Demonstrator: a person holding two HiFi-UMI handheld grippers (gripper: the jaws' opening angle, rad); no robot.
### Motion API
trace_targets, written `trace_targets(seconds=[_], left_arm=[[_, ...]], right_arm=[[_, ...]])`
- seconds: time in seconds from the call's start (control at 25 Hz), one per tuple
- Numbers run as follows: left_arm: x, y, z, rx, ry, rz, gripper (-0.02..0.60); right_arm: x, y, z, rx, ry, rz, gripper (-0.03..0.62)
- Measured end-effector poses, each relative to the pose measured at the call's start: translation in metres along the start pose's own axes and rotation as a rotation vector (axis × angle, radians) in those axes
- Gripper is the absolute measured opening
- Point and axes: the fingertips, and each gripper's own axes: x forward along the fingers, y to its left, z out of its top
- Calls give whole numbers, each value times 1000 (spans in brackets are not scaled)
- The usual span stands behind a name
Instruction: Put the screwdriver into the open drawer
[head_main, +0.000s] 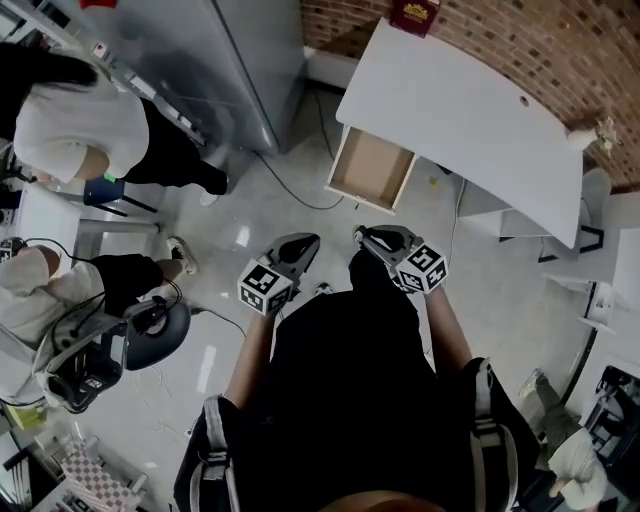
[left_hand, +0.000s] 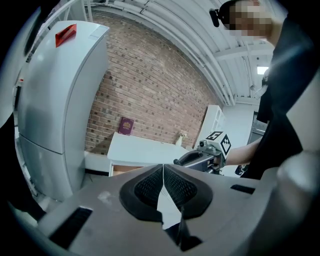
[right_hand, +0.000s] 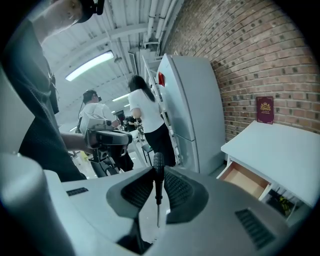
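Note:
My right gripper (right_hand: 158, 172) is shut on a small black-handled screwdriver (right_hand: 158, 187). It stands upright between the pads, handle up and thin shaft pointing down. In the head view the right gripper (head_main: 368, 238) hovers over the floor just short of the open wooden drawer (head_main: 371, 168), and the screwdriver cannot be made out there. The drawer (right_hand: 246, 181) hangs from the white desk (right_hand: 285, 150) and looks bare inside. My left gripper (left_hand: 163, 169) is shut with nothing between its pads. It is held beside the right one, a little to the left (head_main: 303, 245).
A tall grey fridge (head_main: 235, 60) stands left of the desk (head_main: 470, 110) against a brick wall. A dark red book (head_main: 414, 14) leans at the desk's back. Two people (head_main: 85, 130) and an office chair (head_main: 155, 330) are at the left. A cable (head_main: 300, 190) lies on the floor.

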Motion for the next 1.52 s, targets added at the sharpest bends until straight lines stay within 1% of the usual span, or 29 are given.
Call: trace_targets(seconds=[0.2,0.4,0.76,1.08,1.28,1.52], left_arm=[[15,12,8,-13,-12,24,16],[24,20,8,-35,2,42,16],[34,28,5,-68,30,91,17],[52,33,2,-86,59,119,17],[72,39,5,-112,46,115,17],[91,44,-2,-145,51,115,17]], right_arm=[[2,-27,6,-15,27,13,121],[5,-46,7,-21,60,34,121],[15,-57,-2,-18,112,111,121],[18,-77,-11,-17,142,148,121],[17,-100,-17,-13,166,153,121],[19,-124,-22,-6,186,151,121]])
